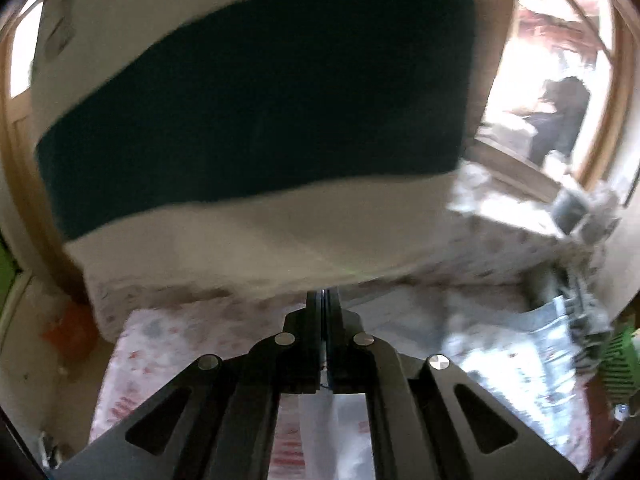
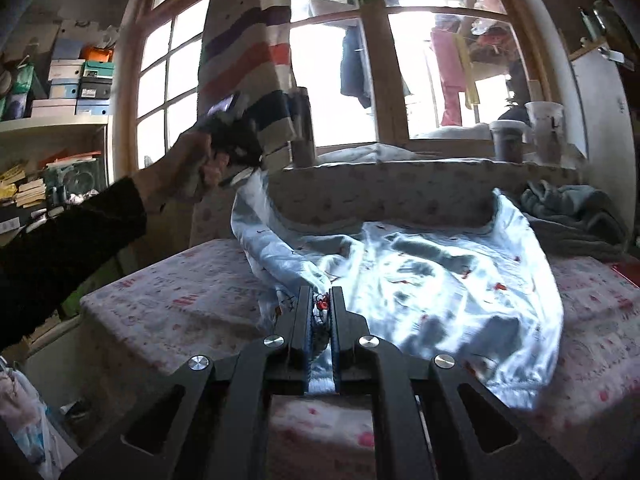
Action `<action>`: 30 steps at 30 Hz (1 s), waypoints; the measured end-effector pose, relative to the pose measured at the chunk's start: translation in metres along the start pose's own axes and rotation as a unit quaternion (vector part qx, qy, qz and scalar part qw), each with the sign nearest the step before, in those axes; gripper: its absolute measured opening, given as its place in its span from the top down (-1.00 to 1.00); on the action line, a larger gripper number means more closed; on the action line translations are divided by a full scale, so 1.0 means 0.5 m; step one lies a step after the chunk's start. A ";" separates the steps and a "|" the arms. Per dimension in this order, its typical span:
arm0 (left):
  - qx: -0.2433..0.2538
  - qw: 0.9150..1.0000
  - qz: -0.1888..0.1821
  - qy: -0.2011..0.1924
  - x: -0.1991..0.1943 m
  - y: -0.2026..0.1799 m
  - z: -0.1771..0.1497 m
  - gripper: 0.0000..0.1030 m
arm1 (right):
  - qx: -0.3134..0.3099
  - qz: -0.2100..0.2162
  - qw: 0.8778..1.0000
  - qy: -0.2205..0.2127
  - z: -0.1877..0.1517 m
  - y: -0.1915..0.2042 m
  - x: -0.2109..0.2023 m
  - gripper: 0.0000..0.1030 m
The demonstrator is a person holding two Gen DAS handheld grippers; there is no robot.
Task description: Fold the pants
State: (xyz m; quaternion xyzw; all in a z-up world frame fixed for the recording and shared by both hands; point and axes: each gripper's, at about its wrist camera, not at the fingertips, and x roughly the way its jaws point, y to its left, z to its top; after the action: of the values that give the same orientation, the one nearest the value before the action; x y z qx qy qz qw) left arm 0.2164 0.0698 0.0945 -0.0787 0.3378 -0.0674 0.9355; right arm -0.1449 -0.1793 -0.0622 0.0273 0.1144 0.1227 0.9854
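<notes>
Pale blue pants [image 2: 420, 276] lay rumpled across a patterned bed [image 2: 176, 304]. The right gripper [image 2: 322, 300] pinched their near edge. The left gripper [image 2: 236, 148], fingers pressed together, held another edge lifted beside a striped curtain [image 2: 248, 52].

We see the pants [image 2: 420, 280] as thin, pale blue printed cloth with a slight sheen where window light strikes the creases. Beneath them the bed cover [image 2: 180, 300] looks like matt, soft printed fabric. The right gripper [image 2: 322, 312] is matt black plastic with bright, polished metal screw heads; the left gripper [image 1: 323, 312] has the same finish. The window frame [image 2: 384, 80] is smooth, varnished wood. A striped hanging cloth [image 2: 248, 60] looks matt and woven. The sleeve [image 2: 80, 232] is dark, dull fabric.
</notes>
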 end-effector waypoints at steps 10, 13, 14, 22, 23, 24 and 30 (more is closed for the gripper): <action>0.062 0.998 -0.032 0.003 0.030 -0.274 0.046 0.99 | 0.028 -0.043 0.998 -0.020 -0.013 -0.072 -0.057 0.86; 0.081 0.996 -0.043 0.007 0.056 -0.354 0.046 0.99 | 0.041 -0.063 0.997 -0.020 -0.023 -0.092 -0.064 0.86; 0.089 0.995 -0.048 0.008 0.068 -0.382 0.046 0.99 | 0.046 -0.066 0.997 -0.017 -0.024 -0.096 -0.063 0.86; 0.103 0.991 -0.071 0.047 0.175 -0.524 0.017 0.99 | 0.049 -0.108 0.993 -0.027 -0.031 -0.121 -0.087 0.86; 0.105 0.990 -0.077 0.053 0.186 -0.545 0.012 0.99 | 0.047 -0.112 0.992 -0.029 -0.032 -0.125 -0.090 0.86; 0.107 0.989 -0.083 0.058 0.193 -0.562 0.008 0.99 | 0.048 -0.114 0.992 -0.028 -0.033 -0.130 -0.091 0.86; 0.128 0.982 -0.116 0.080 0.240 -0.673 -0.033 0.99 | 0.078 -0.103 0.992 -0.005 -0.042 -0.154 -0.086 0.86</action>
State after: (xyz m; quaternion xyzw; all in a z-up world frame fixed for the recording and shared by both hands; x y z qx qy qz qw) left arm 0.2727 -0.2824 0.0721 0.0082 0.3886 -0.2240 0.8938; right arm -0.1721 -0.2640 -0.0793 0.0929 0.1213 0.0108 0.9882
